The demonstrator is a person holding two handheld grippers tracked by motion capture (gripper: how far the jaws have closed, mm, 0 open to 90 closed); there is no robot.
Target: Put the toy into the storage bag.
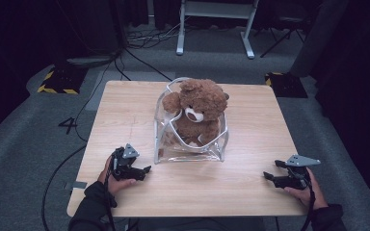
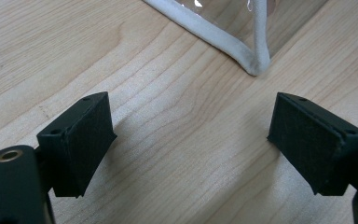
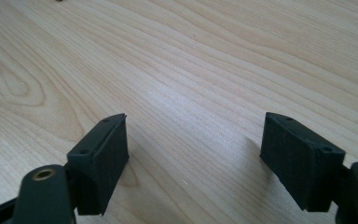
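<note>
The teddy bear [image 1: 196, 111] is seated in the clear bag [image 1: 191, 153] on the bench [image 1: 250, 183]. Both the left hand-held gripper [image 1: 146, 170] and the right hand-held gripper [image 1: 267, 175] are held apart and empty; an approach to the bag's rim is judged next.

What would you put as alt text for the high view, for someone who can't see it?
A brown teddy bear sits in a clear white-edged bag on a wooden table. A person's hands hold the left gripper and the right gripper near the front edge, both open and apart from the bag.
</note>
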